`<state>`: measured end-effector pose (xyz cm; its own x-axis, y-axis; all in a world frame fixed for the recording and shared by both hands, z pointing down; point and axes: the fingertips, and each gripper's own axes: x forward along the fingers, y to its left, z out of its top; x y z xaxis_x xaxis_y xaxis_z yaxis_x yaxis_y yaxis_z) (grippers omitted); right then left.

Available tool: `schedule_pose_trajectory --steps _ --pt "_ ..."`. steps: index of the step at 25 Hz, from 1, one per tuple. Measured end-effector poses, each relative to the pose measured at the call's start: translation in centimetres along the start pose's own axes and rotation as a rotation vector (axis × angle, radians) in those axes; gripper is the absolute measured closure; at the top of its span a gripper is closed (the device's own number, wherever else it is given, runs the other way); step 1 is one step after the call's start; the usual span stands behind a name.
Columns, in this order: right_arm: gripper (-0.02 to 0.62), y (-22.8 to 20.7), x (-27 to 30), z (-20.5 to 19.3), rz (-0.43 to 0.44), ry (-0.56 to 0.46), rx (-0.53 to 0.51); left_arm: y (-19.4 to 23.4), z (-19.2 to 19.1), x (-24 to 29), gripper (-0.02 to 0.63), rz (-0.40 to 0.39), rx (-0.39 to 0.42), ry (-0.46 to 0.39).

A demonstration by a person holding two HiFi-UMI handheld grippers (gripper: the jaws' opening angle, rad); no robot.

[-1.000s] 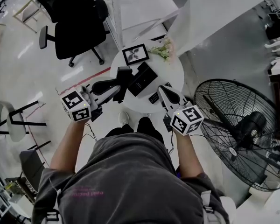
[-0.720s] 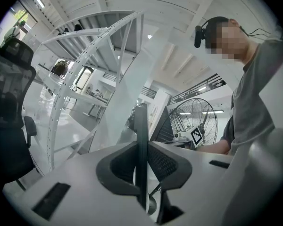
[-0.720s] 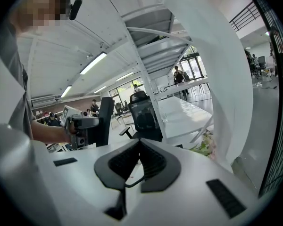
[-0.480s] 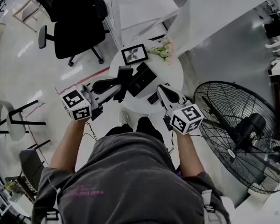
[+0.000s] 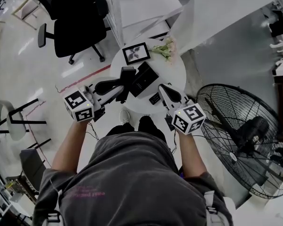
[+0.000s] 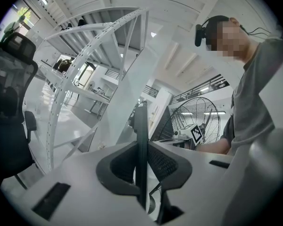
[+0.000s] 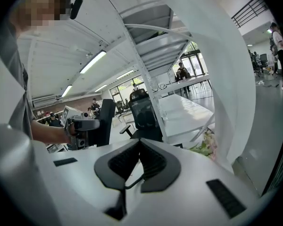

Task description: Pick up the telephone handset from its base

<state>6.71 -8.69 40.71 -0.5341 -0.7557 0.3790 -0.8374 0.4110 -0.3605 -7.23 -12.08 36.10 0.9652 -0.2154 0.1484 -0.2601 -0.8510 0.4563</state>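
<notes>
Left hand-held gripper (image 6: 141,147) clamps a slim black plastic telephone handset (image 6: 140,121) mid-length, nine o'clock of the round white table (image 5: 174,74); probably light, stiff, slippery. Right hand-held gripper (image 7: 139,147) closed, empty.

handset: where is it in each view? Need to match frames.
Head view: handset left of centre, above the table's near edge, gripped by the left gripper.
Left gripper view: low centre, a thin dark upright edge between the jaws.
Right gripper view: left of centre, a black slab.
Shared landmark: black chair, at far left in the left gripper view and at centre in the right gripper view.
</notes>
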Motion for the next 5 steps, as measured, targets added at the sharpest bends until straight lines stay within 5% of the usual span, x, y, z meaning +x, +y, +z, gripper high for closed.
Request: schedule_pose_trajectory --steps 5 --pt "0.575 -0.5 0.9 0.3 0.009 0.004 -0.002 0.91 -0.06 0.59 0.528 0.001 -0.005 0.005"
